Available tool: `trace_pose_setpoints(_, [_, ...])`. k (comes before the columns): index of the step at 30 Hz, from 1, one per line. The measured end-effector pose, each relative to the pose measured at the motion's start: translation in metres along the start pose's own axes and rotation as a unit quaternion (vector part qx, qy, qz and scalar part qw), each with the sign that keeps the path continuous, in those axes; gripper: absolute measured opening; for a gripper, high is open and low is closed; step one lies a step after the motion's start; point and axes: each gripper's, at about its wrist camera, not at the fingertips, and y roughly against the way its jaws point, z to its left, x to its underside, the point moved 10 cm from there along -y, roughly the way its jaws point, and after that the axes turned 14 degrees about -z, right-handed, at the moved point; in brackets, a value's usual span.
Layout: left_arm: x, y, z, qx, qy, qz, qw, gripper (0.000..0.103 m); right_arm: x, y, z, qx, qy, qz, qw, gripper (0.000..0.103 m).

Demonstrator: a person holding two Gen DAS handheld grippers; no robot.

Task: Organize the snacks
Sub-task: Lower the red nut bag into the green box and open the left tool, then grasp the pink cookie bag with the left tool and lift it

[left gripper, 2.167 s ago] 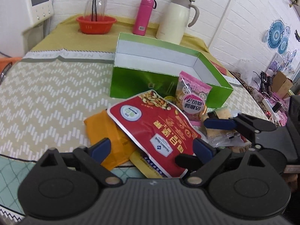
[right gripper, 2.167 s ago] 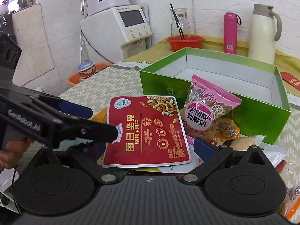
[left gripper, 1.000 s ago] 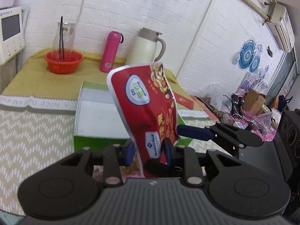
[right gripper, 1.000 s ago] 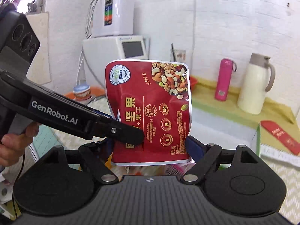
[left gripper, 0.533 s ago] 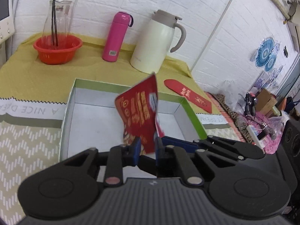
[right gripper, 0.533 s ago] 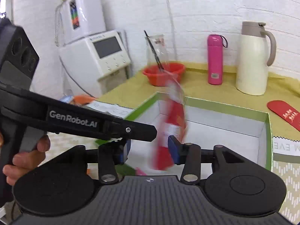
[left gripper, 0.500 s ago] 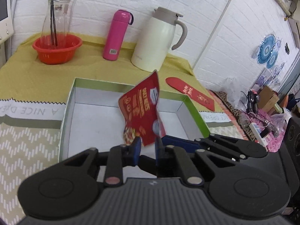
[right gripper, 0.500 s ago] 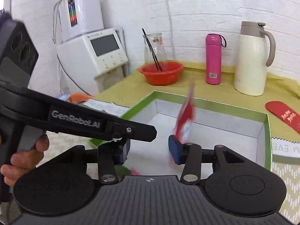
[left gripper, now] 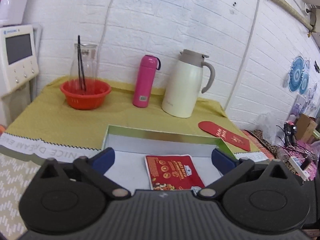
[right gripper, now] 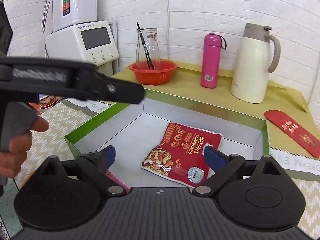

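**Nut pouch dropped in box, both grippers free**

L gripper (left gripper: 162, 159): jaws have just been opening and now stand wide, nothing between the blue pads; the pouch lies below them, not touched. R gripper (right gripper: 159, 157): jaws likewise just been opening, wide apart, empty. In the R wrist view the L gripper's black body crosses the upper left of frame, w/ a person's hand (right gripper: 15, 150) on its handle at the left edge.

Red nut pouch (right gripper: 183, 153) lies flat on the white floor of the green box (right gripper: 267, 140), back side up, lower centre of both views, roughly mid-box, apart from the walls. Box otherwise looks bare as far as visible.

Step, as I judge it: release of first snack is done. Next move prob. calls for pulling both grippers back out of the box and going for another snack; a pink packet edge (right gripper: 117, 178) peeks just under the R gripper's left finger, outside the box. The rest of the pile isn't in view.

Surface: table w/ beige zigzag cloth near, mustard-yellow cloth behind the box. On it, upper part of frame: orange-red bowl (left gripper: 86, 96) w/ a glass carafe (left gripper: 85, 60) holding black sticks, pink flask (left gripper: 145, 81), cream thermal jug (left gripper: 185, 84). Red envelope (left gripper: 225, 135) at right of box. White brick wall behind; white screen appliance (right gripper: 86, 44) upper left in R view; clutter and cables far right in L view.
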Motion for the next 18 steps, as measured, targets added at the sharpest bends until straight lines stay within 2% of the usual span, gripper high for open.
trace_pose_setpoints(5, [-0.013, 0.023, -0.009, 0.001, -0.018, -0.017, 0.9997, 0.103, -0.014, 0.026, 0.007, 0.004, 0.008, -0.009, 1.000, 0.103])
trace_pose_setpoints(12, [-0.018, 0.075, -0.023, -0.004, -0.039, -0.030, 0.9988, 0.103, -0.037, 0.092, 0.020, 0.010, 0.019, -0.049, 0.999, 0.103])
trace_pose_setpoints(16, [-0.005, 0.110, -0.028, -0.002, -0.029, -0.001, 0.9996, 0.103, -0.035, 0.130, 0.023, 0.015, 0.019, -0.066, 0.998, 0.103])
trace_pose_setpoints(18, [0.005, 0.124, -0.031, 0.010, -0.019, 0.010, 0.9997, 0.103, -0.027, 0.148, 0.023, 0.019, 0.015, -0.068, 0.997, 0.103])
